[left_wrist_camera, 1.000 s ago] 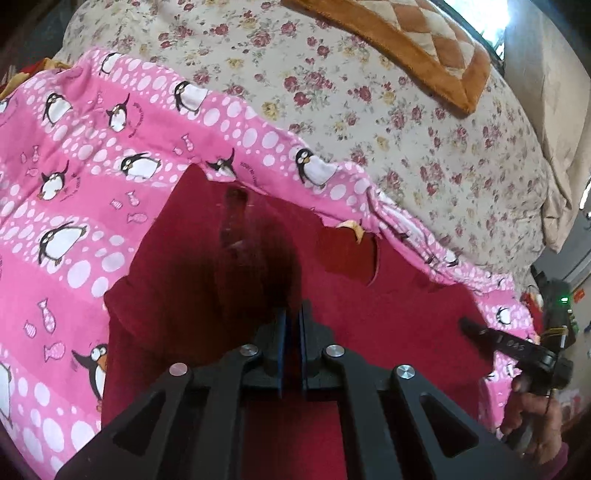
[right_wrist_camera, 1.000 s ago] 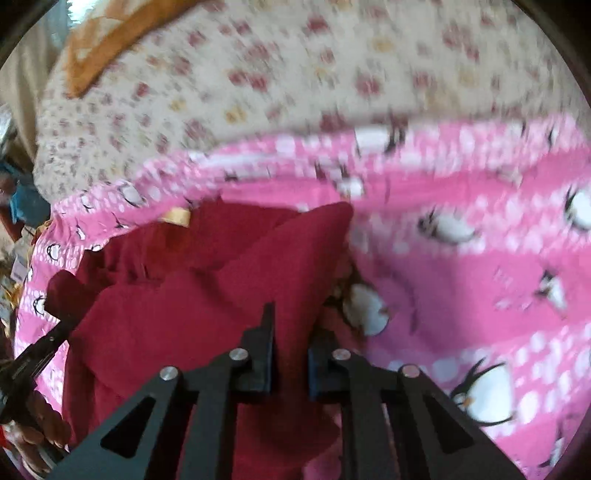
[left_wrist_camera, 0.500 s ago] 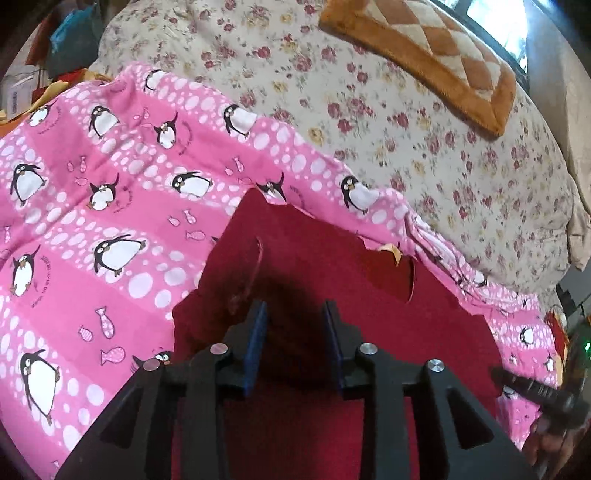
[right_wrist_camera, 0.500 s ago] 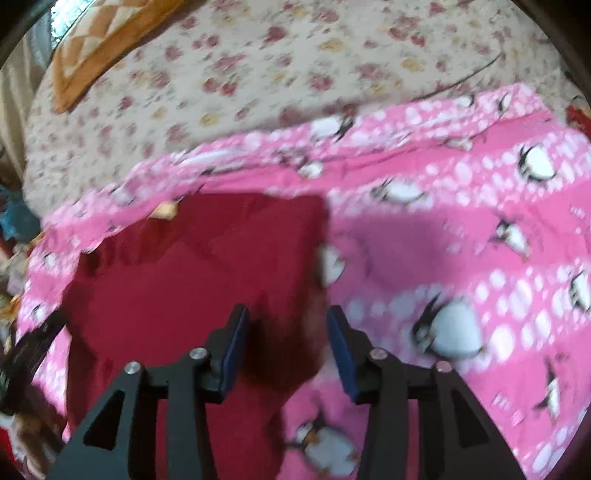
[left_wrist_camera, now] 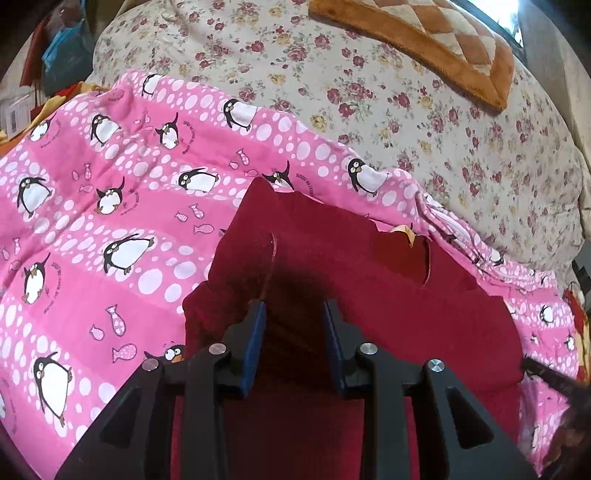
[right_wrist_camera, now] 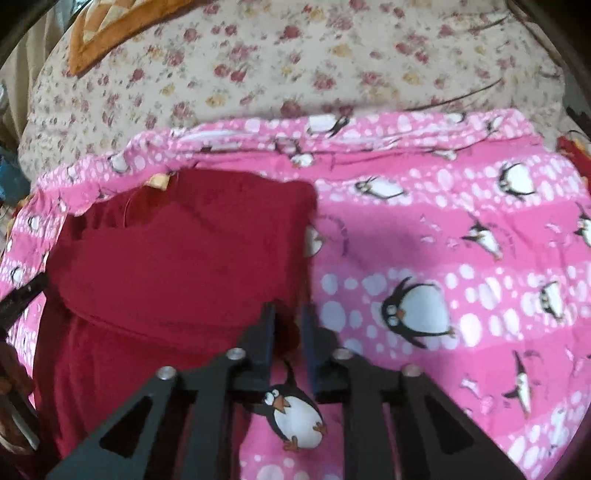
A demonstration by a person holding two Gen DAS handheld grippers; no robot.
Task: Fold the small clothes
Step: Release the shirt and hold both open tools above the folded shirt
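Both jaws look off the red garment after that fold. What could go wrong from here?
1. The right gripper, whose jaws have just been closing with nothing pinched, sits at the red garment's right edge; a regrasp there may also pinch the pink penguin blanket.
2. The garment's far edge is uneven, with a flap standing up; the next fold could lock in that misalignment.
3. The left gripper hangs open over the cloth; dragging it away might undo the fold.

Floral bedcover (left_wrist_camera: 424,122), bright window (left_wrist_camera: 506,14) behind

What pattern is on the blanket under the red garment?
Pink blanket with white dots, black-and-white penguins and small fish; clearest in the left wrist view.
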